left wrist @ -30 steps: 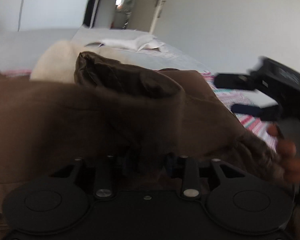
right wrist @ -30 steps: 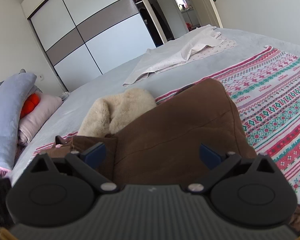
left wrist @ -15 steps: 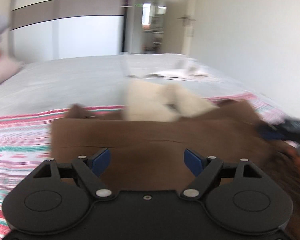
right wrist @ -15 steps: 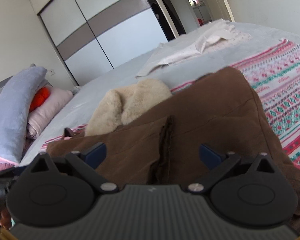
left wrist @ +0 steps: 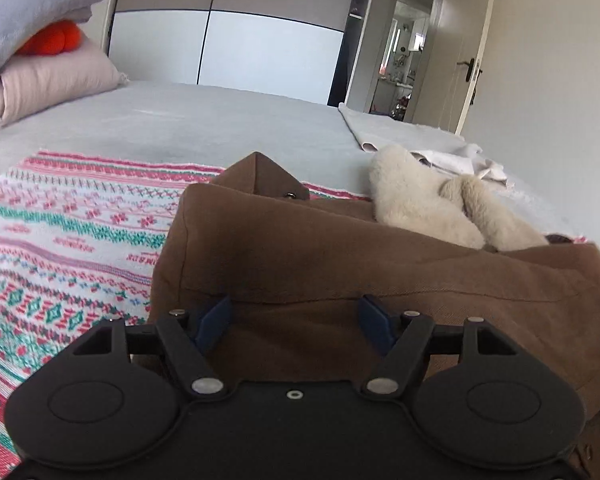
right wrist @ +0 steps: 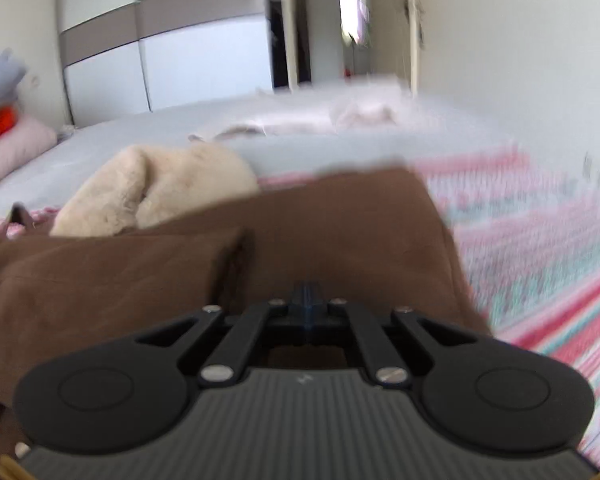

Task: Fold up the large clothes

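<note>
The left gripper (left wrist: 296, 316) hovers with jaws released over the brown coat (left wrist: 340, 256) lying folded on the patterned blanket (left wrist: 60, 240) just ahead, while the right gripper (right wrist: 306, 312) has jaws clenched together above the same coat (right wrist: 340, 232), gripping nothing visible.

Bedroom setting. A bed (left wrist: 220, 120) with a grey sheet carries a patterned red, green and white blanket (left wrist: 60, 232). Behind the bed stands a white and grey sliding wardrobe (left wrist: 236, 40); right of the wardrobe, an open doorway (left wrist: 400, 60) admits daylight. Pillows (left wrist: 40, 84) lie stacked left of the wardrobe.
</note>
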The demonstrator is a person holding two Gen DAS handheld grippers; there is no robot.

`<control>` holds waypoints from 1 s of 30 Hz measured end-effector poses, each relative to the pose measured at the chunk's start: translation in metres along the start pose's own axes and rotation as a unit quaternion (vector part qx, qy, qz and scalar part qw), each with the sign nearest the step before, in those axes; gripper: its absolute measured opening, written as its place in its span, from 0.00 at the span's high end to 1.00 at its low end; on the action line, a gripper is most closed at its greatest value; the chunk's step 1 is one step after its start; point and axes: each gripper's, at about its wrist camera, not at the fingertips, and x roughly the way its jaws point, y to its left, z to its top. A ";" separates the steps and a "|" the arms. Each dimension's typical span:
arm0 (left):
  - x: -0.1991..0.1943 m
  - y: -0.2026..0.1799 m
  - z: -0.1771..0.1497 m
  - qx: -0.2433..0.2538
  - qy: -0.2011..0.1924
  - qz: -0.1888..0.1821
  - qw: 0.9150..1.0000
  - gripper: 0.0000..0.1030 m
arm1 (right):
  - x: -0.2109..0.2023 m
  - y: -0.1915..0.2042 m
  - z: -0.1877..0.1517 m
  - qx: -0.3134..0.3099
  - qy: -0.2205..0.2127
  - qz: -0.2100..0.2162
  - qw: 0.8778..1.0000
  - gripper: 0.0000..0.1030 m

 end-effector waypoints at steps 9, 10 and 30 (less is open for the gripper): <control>-0.022 -0.002 -0.021 -0.030 -0.002 -0.037 0.999 0.32 | -0.009 0.025 -0.005 -0.038 -0.013 0.116 0.992 0.74; -0.025 -0.004 -0.019 -0.028 -0.001 -0.032 0.999 0.32 | 0.004 0.026 -0.009 -0.038 0.012 0.103 0.994 0.74; -0.253 -0.013 -0.041 -0.027 0.060 -0.009 0.998 0.00 | -0.218 -0.072 0.001 -0.028 0.035 0.128 0.991 0.03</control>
